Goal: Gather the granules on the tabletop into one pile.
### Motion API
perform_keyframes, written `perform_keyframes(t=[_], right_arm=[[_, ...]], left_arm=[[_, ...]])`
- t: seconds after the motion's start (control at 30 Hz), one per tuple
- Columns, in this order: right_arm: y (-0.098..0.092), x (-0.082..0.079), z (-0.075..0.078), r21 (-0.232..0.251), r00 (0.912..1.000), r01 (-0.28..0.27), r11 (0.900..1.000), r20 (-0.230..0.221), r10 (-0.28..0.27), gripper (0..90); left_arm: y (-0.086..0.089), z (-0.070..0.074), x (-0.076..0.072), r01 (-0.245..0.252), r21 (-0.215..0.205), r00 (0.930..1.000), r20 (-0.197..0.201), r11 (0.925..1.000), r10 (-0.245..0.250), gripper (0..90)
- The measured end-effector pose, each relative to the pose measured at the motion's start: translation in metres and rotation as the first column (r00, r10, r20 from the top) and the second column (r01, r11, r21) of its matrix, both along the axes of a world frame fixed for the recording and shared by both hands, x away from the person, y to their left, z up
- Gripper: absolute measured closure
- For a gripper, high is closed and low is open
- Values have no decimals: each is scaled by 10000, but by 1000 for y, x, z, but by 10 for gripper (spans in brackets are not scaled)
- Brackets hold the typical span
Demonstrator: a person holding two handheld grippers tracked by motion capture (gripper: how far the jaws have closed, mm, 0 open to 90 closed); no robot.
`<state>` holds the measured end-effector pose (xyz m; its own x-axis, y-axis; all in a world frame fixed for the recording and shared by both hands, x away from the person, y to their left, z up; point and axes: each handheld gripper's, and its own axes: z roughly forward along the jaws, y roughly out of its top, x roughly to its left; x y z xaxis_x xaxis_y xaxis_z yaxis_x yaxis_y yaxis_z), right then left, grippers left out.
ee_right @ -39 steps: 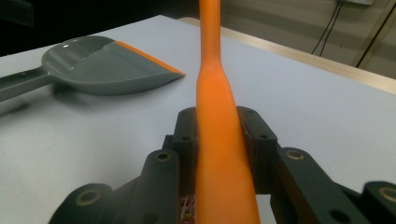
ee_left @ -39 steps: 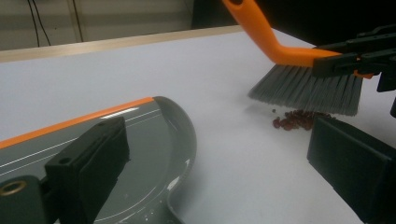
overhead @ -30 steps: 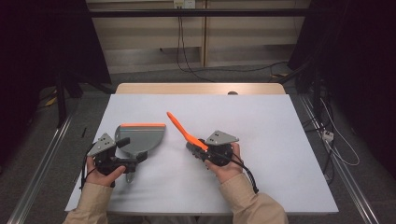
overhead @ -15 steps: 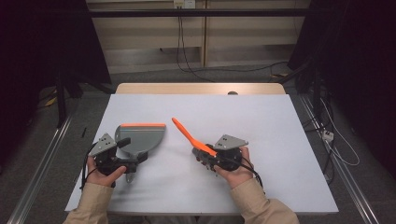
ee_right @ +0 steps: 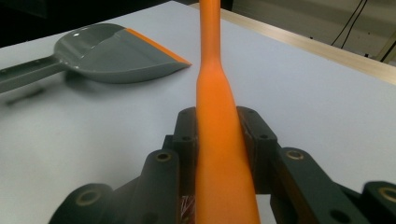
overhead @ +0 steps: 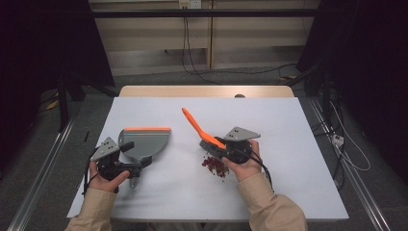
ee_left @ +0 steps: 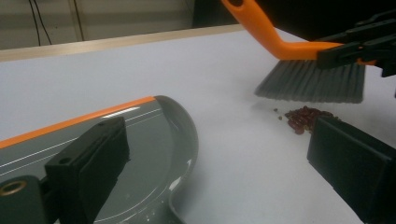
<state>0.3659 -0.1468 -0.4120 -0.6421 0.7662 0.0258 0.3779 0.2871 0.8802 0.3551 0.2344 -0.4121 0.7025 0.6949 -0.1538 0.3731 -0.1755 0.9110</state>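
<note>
High view: the right gripper (overhead: pixel 222 147) is clamping the orange brush (overhead: pixel 199 129) by its base, handle slanting up toward far left. A small pile of red beans (overhead: pixel 215 165) is lying on the white table (overhead: pixel 288 139) just near of the brush head. The left gripper (overhead: pixel 129 163) is sitting at the near-left, at the grey dustpan (overhead: pixel 146 142) handle; whether its jaws are pinching that handle, I cannot tell.

Left gripper view: black jaws are standing well apart, the dustpan (ee_left: pixel 154 140) pan lying between and beyond them. Grey bristles of the brush (ee_left: pixel 310 79) are hovering just above the beans (ee_left: pixel 306 117) at right.

Right gripper view: both jaws are pressing the brush (ee_right: pixel 217 116) handle. The dustpan (ee_right: pixel 107 53) is lying far left.
</note>
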Motion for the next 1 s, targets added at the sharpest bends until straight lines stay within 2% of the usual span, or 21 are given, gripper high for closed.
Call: perform_keyframes(t=[0.07, 0.17, 0.53, 0.7, 0.87, 1.0], right_arm=[[1, 7, -4, -262, 10000, 55, 9996, -66, -57, 711], [2, 10, -10, -324, 9993, -2, 9995, -366, -10, 711], [-6, -14, -6, -397, 9975, -526, 9978, -483, 507, 711], [-12, -18, 0, -39, 9987, -478, 9988, -202, 477, 711], [-3, -11, 3, 45, 9985, -537, 9985, -43, 537, 711], [8, -5, -3, -55, 9970, -755, 9971, -192, 754, 711]], left_arm=[[0, 0, 0, -30, -12, 10000, -7, 10000, 30, 54], [1, 0, 0, -37, -24, 10000, -9, 10000, 37, 54], [-1, -1, 1, -35, 60, 10000, -15, 10000, 35, 54], [-1, -1, 0, -25, 61, 10000, -13, 10000, 25, 54], [-1, -1, 0, -25, 63, 10000, -7, 10000, 25, 54], [-1, -1, 0, -35, 19, 10000, -7, 10000, 35, 54]])
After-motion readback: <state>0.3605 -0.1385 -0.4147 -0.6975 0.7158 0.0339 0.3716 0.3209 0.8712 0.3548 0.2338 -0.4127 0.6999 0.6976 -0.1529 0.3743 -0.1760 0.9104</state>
